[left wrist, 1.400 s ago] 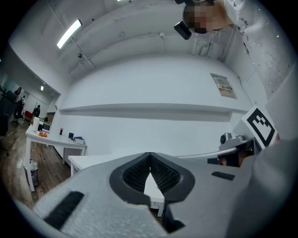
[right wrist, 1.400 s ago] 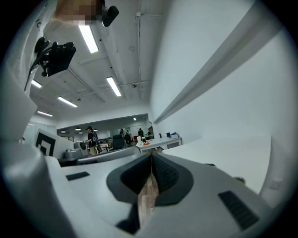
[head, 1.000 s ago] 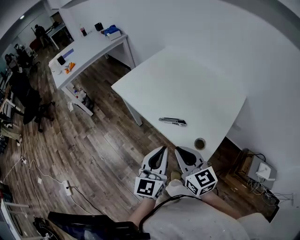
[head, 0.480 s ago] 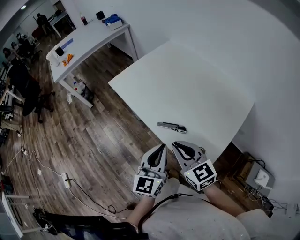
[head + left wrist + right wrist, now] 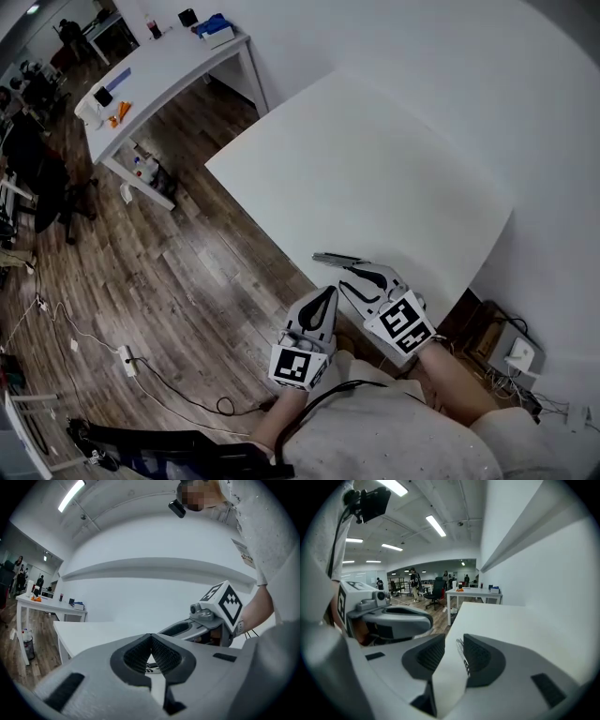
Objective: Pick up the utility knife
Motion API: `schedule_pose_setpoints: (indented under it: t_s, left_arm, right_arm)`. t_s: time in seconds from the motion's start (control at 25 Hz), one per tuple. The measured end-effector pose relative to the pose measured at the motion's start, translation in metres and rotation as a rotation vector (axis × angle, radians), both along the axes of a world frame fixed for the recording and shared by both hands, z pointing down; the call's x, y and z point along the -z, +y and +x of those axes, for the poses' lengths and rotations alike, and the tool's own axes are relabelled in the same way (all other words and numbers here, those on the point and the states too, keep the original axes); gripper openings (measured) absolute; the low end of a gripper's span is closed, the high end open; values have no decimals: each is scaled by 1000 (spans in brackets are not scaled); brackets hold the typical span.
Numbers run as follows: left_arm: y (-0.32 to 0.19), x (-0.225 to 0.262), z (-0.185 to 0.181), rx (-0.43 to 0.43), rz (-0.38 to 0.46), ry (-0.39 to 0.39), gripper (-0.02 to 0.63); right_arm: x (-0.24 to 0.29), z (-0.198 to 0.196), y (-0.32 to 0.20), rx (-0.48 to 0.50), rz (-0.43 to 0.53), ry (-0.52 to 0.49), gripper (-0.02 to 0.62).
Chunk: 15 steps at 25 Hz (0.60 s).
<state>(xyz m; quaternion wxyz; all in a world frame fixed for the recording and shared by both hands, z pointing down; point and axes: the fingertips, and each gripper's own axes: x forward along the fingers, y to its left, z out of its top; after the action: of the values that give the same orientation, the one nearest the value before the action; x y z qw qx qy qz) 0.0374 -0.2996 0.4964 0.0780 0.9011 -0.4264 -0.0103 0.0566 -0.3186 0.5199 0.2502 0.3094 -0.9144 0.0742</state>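
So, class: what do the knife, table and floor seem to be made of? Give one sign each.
Knife: likely metal, grey with a dull sheen; too small to be sure.
Table: smooth matt white top, perhaps laminate or painted board.
Floor: brown planks with grain and seams, wood or wood-look vinyl.

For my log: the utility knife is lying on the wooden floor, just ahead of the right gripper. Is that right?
Not quite. The utility knife lies on the white table, near its front edge, just ahead of the right gripper, whose jaws are opening around it without gripping. The head view shows this.
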Motion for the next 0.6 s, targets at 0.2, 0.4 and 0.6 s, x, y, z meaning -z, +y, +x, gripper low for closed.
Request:
schedule_pose_setpoints:
  t_s: [0.2,0.4,0.6]
  left_arm:
    - [-14,-13,-12,16,-24,0,8]
    - [-28,-31,-24,42,-39,6,8]
    - [-39,-48,-35,62,-39,0,8]
  right_arm:
    - [-38,3,-21,139,-65,216,164]
    - [-69,3,-37,193,-136,306,216]
    - [-87,-4,-50,202,-215,299,219]
